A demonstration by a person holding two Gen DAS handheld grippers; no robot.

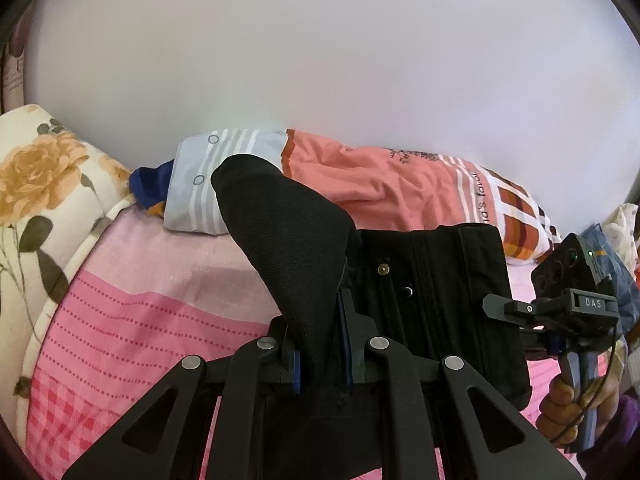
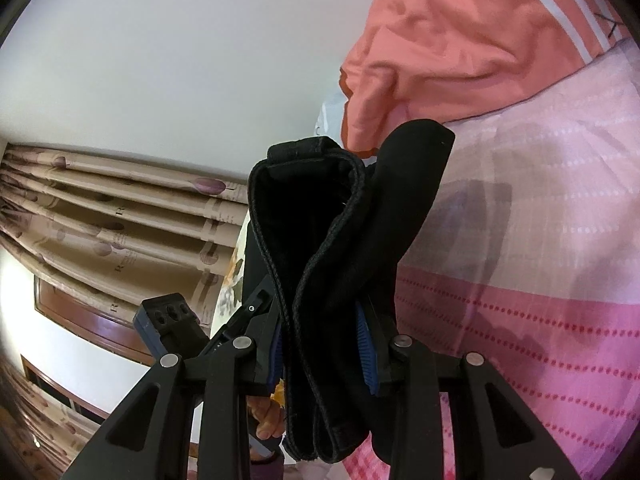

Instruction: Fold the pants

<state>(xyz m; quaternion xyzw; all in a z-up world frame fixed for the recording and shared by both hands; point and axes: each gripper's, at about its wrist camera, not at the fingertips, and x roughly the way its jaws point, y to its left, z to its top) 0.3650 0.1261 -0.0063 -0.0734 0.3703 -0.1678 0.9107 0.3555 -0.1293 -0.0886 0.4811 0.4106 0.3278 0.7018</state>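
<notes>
Pink bedsheet (image 1: pixel 132 320) below, pillow (image 1: pixel 384 188) behind. Left gripper (image 1: pixel 320 356) pinches a thin fold of the black pants (image 1: pixel 440 280); right gripper (image 2: pixel 322 344) clamps their bunched waistband, pants raised above the bed.

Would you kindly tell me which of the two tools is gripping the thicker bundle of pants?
The right tool: several layers of the pants; the left tool pinches one thin fold.

Lower part of the black pants (image 1: pixel 440 280) behind the left tool (image 1: pixel 320 364)
</notes>
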